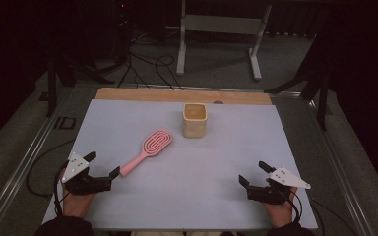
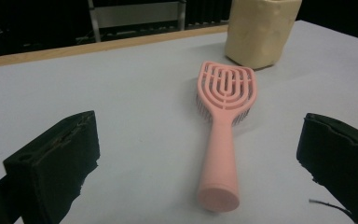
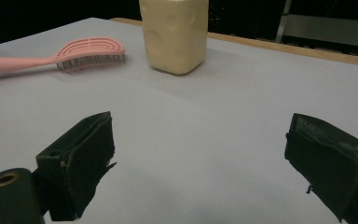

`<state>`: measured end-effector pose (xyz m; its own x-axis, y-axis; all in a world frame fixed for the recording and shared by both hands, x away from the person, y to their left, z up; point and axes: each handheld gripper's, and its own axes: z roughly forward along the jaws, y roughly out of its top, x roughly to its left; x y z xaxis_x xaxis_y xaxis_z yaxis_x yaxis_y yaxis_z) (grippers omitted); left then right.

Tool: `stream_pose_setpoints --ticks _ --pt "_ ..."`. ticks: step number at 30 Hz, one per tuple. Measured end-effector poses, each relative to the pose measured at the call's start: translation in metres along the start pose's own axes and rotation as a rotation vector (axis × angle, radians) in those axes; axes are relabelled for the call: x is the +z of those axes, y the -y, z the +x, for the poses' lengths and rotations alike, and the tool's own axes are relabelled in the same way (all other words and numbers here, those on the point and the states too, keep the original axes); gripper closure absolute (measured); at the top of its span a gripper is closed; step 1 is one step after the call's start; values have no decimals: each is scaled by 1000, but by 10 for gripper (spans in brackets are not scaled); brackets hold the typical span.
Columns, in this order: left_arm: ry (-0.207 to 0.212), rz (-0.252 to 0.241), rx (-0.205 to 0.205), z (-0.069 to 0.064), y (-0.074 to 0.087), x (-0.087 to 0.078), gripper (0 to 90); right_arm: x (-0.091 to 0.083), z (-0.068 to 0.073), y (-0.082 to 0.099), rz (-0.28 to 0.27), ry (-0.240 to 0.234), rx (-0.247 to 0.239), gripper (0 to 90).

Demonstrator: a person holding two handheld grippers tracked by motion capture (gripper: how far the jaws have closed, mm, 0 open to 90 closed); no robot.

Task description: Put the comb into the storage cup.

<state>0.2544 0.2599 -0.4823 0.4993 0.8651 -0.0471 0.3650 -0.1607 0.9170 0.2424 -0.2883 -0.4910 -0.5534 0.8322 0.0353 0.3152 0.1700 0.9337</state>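
— Where does the pink plastic hairbrush lie from where we sit?

— On the pale grey table top, at about eleven o'clock. Its handle end points at my left gripper, nearly touching the near jaw; its head lies away toward one o'clock.

— And the cream square cup?

— Upright at twelve o'clock, just beyond the brush head, near the far wooden table edge.

— Your other hand?

— My right gripper rests at four o'clock, well apart from both, with bare table before it.
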Motion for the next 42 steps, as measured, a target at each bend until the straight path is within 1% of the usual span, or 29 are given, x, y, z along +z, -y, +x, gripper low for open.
stream_pose_setpoints --ticks 5,11,13,15,17,23,28,35,42 --pt "0 12 -16 2 0 1 0 0 1 0 3 -2 -6 80" --pt "-4 41 5 1 -4 5 0 1 1 1 10 1 1 80" --pt "1 47 4 0 -7 7 0 1 1 1 10 1 0 80" --pt "10 52 -7 0 -10 9 0 1 1 2 10 3 2 80" --pt "7 69 -8 1 -13 12 0 2 1 2 10 4 4 80" --pt "12 132 8 1 -18 21 0 3 1 3 12 4 5 80" --pt "18 177 6 2 -23 28 0 3 2 3 13 4 5 80" --pt "23 254 44 -1 -33 44 0 3 1 3 14 4 7 80" --pt "31 297 76 -4 -41 60 0 3 1 3 13 4 11 80"
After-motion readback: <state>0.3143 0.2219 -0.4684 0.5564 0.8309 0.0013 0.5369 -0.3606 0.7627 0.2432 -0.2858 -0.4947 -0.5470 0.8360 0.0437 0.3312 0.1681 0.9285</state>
